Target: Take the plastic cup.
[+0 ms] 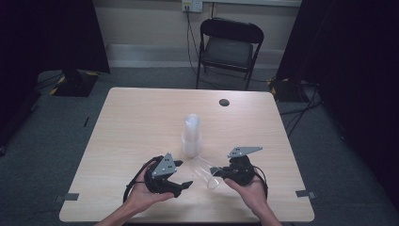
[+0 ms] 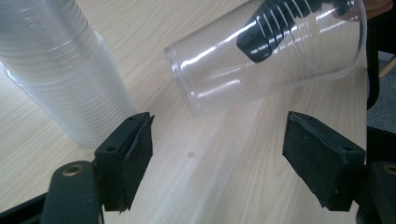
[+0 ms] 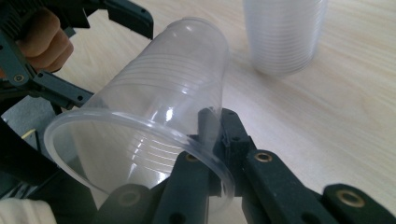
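While pinched, cup wall between jaws

The clear, glossy plastic cup is seen as smooth and faintly ribbed. The pale wood-grain worktop is finished matt. The translucent plastic cup stack is ridged; the black tongs are padded with rough matt rubber.

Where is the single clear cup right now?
In the high view the clear cup lies tilted near the table's front edge, its rim wall pinched by the right gripper, just in front of the cup stack.
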`<state>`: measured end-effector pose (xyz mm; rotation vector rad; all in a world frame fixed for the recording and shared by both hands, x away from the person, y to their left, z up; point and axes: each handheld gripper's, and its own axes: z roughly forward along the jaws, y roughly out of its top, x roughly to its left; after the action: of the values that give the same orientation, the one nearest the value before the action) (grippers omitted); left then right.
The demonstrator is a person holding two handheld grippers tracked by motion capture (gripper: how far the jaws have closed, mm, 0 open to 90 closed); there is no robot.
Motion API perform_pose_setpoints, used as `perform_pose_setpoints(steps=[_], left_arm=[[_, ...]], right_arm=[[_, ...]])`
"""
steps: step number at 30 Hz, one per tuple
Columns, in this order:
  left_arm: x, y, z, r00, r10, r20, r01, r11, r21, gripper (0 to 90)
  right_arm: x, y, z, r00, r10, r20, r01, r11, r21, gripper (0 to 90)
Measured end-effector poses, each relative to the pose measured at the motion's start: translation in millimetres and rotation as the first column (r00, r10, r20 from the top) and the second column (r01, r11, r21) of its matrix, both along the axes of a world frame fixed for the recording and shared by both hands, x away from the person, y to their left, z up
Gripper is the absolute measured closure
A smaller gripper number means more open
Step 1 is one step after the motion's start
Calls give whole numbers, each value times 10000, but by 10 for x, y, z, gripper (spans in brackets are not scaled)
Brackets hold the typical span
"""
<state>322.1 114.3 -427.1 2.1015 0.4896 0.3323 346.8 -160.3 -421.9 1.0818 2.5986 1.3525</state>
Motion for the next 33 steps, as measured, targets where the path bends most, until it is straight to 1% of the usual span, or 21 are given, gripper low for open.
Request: perform_pose_setpoints(steps=[1,3,5,7,8,10,12,13,14,15,16,18,20,21,22,24,28,29,31,32,33], left_arm=[[1,2,2,9999,-75,100,74,9999,107,261],[-1,-6,-3,9998,-164,131,162,9998,106,265],[-14,-13,-2,9991,-296,290,294,9995,92,265],[-28,-22,7,9977,-427,524,412,9987,297,256],[-36,-30,5,9970,-521,574,506,9983,275,255],[-57,-55,-5,9947,-878,541,862,9958,315,257],[-69,-77,-11,9929,-1009,631,981,9941,467,255],[-79,-104,-21,9906,-1208,644,1172,9915,564,249],[-85,-116,-26,9899,-1239,692,1197,9909,613,247],[-85,-116,-26,9899,-1239,692,1197,9909,613,240],[-99,-141,-33,9865,-1444,766,1386,9874,768,217],[-114,-159,-47,9847,-1526,845,1457,9858,832,211],[-118,-173,-58,9827,-1610,920,1519,9834,992,206],[-118,-176,-61,9827,-1610,919,1516,9832,1016,204],[-121,-184,-68,9828,-1649,827,1570,9830,947,204],[-125,-204,-73,9809,-1734,884,1637,9806,1075,203],[-159,-276,-112,9777,-1840,1008,1696,9760,1369,201],[-165,-297,-122,9767,-1844,1097,1685,9757,1403,207],[-173,-318,-125,9746,-1862,1248,1654,9731,1604,207],[-185,-341,-132,9762,-1762,1265,1558,9753,1563,203],[-185,-359,-133,9750,-1802,1304,1588,9745,1588,203]], right_arm=[[2,18,-4,9997,169,-149,-170,9998,-57,892],[-1,47,-5,9988,318,-371,-323,9994,-105,892],[1,73,-11,9972,466,-592,-477,9987,-174,891],[5,91,-22,9964,515,-669,-535,9982,-280,889],[9,98,-27,9952,607,-774,-632,9976,-299,889],[13,110,-35,9943,632,-854,-666,9970,-382,890],[22,125,-44,9914,822,-1019,-867,9954,-400,889],[23,131,-48,9909,849,-1041,-897,9951,-425,890],[27,148,-55,9881,971,-1190,-1032,9936,-454,890],[27,148,-55,9881,971,-1190,-1032,9936,-454,890],[24,171,-62,9865,1061,-1246,-1136,9920,-551,890],[27,183,-69,9846,1154,-1314,-1242,9904,-607,891],[34,188,-76,9842,1102,-1386,-1197,9909,-621,891],[39,191,-79,9842,1068,-1414,-1167,9911,-636,891],[42,194,-82,9843,1061,-1412,-1158,9913,-621,891],[46,207,-88,9844,1049,-1414,-1135,9920,-546,891],[56,227,-92,9848,981,-1434,-1057,9933,-460,891],[56,233,-96,9848,946,-1457,-1017,9939,-421,891],[58,249,-106,9838,936,-1526,-993,9946,-299,891],[59,254,-108,9836,911,-1559,-966,9949,-278,891],[61,264,-111,9827,903,-1619,-950,9952,-219,891]])
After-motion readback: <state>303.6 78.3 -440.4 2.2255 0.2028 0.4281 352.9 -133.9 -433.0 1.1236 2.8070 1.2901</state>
